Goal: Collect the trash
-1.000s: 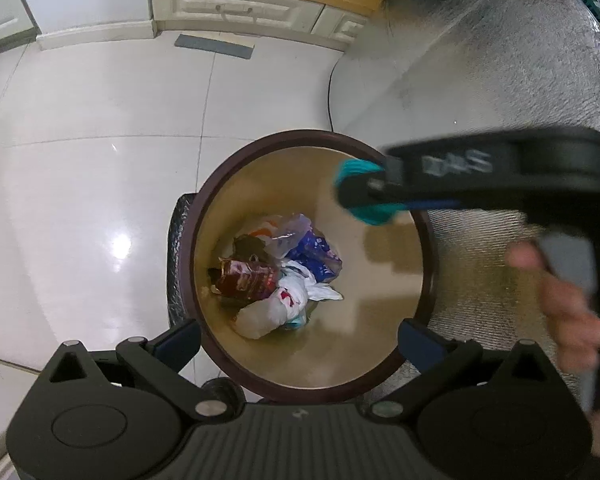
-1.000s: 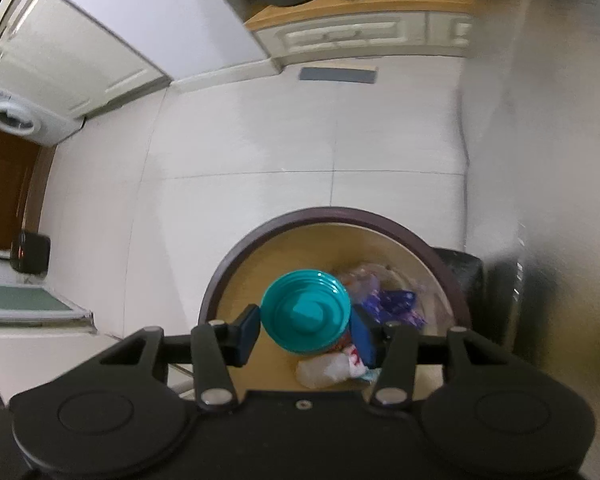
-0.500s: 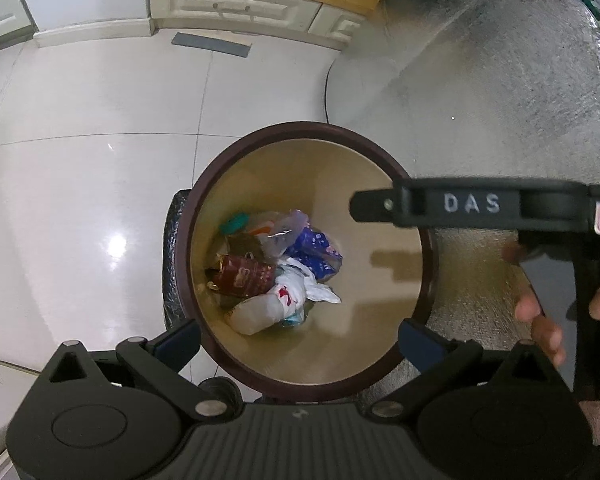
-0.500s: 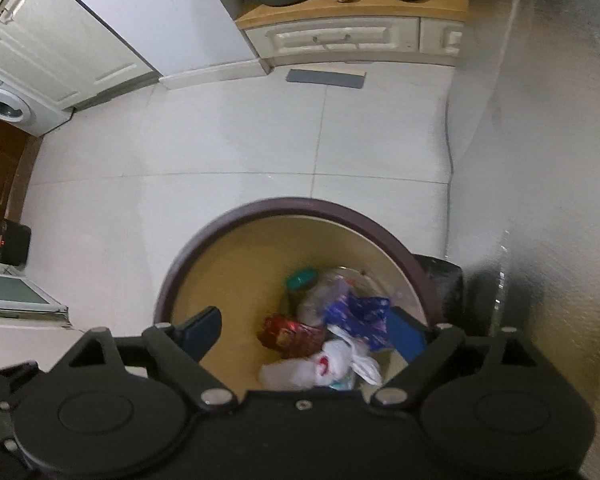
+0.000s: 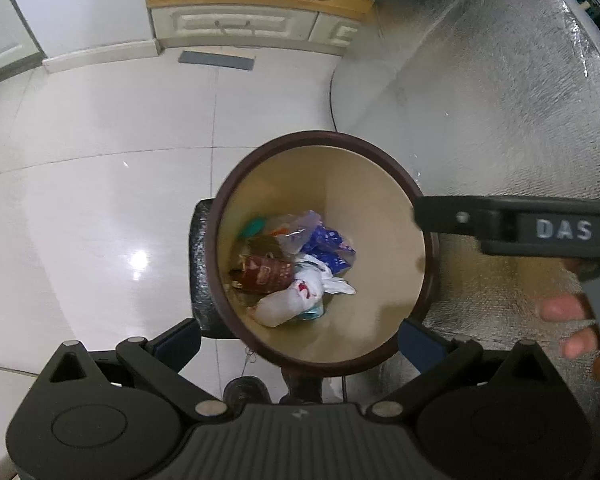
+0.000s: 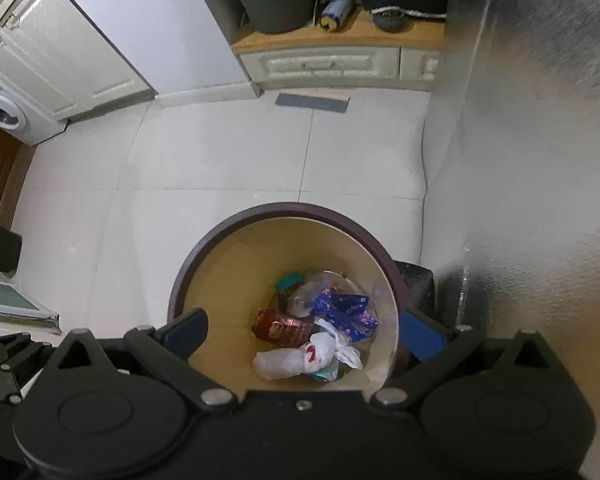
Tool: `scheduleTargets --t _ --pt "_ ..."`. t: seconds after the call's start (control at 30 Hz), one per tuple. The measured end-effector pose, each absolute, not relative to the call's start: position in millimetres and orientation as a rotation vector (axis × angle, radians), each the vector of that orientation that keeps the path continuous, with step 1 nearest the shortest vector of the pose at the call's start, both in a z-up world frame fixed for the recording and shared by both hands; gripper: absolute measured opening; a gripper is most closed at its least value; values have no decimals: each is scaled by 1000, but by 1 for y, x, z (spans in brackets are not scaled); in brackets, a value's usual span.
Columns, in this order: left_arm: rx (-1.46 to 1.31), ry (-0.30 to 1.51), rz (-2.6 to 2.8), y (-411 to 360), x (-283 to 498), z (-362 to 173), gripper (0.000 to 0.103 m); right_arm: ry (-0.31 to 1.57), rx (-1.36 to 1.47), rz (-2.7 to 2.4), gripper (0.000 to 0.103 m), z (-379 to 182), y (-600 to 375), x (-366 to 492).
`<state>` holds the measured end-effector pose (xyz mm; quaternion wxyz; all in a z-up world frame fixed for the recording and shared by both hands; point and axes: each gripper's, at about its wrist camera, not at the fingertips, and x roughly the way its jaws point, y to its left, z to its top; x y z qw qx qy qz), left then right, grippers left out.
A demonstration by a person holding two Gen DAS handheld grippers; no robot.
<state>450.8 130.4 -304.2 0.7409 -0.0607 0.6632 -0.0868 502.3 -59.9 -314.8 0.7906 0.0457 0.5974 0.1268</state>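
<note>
The right hand-held gripper (image 6: 302, 330), jaws just opened wide and empty, is held directly above the bin (image 6: 236, 220); the teal lid (image 6: 290, 280) lies below among the trash.

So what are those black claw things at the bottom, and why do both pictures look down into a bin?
Each claw is a hand-held gripper, a pincher with two fingers. A person holds one in each hand, and a small camera on each looks forward along its fingers.

One picture comes from the left gripper, the other from the right gripper. Both point down at a round bin on the white floor.

In the left picture you can also see the right gripper from the side, and the person's fingers around it.

Inside the bin lie a teal cup, a red wrapper, a blue wrapper and a white bag.

The right gripper's jaws have just opened wide. Both grippers are open and empty.
</note>
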Motion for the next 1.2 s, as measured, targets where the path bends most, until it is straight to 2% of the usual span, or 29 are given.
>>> scheduleTargets --t 0.73,1.2 --pt "-60 1185 -253 150 384 -165 103 1090 81 134 103 -168 -68 392" --pt "-71 1008 -173 143 311 -77 103 929 103 73 103 -85 -100 303"
